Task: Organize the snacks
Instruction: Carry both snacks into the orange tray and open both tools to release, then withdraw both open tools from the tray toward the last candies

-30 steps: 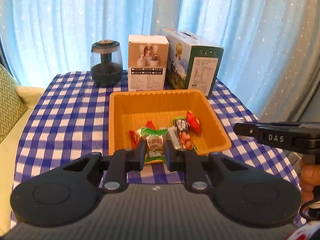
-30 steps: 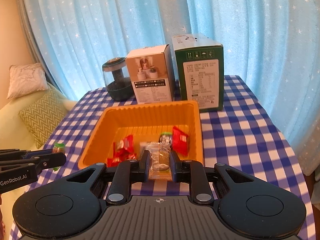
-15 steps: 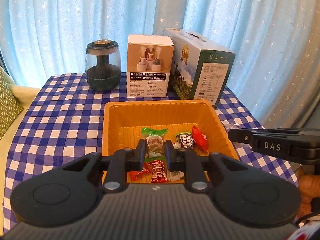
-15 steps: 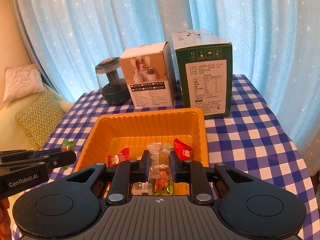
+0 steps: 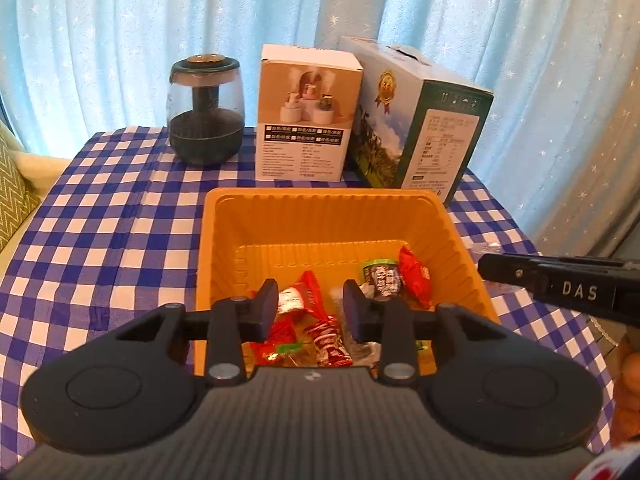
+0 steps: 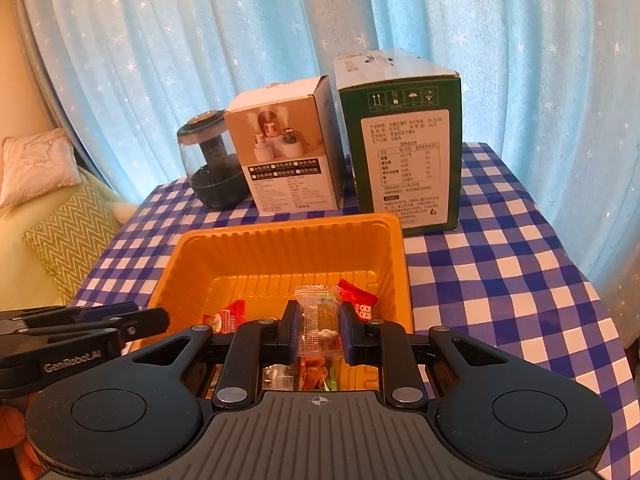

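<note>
We see a checked table [image 5: 100, 240] with the orange tray [image 5: 320, 216] at its centre; behind the tray, a green box [image 6: 404, 152] at 1 o'clock, a white box [image 5: 306, 120] at 12 and a jar [image 5: 206, 112] at 11. Over the tray's near edge, our left gripper [image 5: 310, 312] has just been opening, nothing between its fingers, red snacks [image 5: 304, 300] lying below. Our right gripper [image 6: 319, 330] pinches a clear packet [image 6: 320, 316] above the tray.

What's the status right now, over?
Left gripper just opening, empty, over orange tray. Right gripper shut on clear-wrapped snack, above tray. Nothing in the way.
</note>
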A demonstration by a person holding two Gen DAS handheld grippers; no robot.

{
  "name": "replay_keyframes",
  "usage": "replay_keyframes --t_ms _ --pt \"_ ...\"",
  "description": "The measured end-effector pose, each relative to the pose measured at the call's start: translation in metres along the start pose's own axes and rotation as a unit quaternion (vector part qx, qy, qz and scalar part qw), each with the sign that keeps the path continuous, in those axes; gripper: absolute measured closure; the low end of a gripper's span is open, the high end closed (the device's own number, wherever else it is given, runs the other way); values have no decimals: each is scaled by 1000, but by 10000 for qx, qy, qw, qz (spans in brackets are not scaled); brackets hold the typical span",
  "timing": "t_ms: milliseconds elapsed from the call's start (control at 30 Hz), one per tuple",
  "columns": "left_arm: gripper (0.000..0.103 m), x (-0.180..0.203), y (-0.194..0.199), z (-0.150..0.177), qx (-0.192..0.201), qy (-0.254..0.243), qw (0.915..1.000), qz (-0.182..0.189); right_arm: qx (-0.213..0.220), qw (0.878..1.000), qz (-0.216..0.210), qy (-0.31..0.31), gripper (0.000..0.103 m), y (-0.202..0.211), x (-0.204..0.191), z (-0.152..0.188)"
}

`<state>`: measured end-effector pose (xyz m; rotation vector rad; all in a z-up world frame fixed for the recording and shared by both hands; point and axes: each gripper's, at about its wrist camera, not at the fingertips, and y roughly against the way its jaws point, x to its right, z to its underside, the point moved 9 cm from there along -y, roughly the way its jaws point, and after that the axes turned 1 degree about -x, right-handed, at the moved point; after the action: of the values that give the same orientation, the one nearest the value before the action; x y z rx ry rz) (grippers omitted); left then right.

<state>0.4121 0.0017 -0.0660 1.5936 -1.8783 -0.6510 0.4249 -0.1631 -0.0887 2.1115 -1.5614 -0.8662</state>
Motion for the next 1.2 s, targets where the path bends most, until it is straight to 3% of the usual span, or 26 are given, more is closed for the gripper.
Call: replay_keyframes --t_ms 400,500,600,733,1200 --pt "70 -5 9 10 34 70 10000 11 11 9999 -21 -104 82 -7 2 -4" --pt "65 -4 13 15 36 37 10000 -29 -1 9997 -167 -199 80 -9 1 -5" --pt "63 -4 19 22 49 -18 9999 -108 69 9994 -117 -329 59 -5 6 -4" --pt "56 -5 31 34 53 2 9998 -213 107 9982 -75 -582 56 8 16 3" --pt "46 14 98 101 33 135 9994 -320 -123 9947 259 -988 55 86 29 85"
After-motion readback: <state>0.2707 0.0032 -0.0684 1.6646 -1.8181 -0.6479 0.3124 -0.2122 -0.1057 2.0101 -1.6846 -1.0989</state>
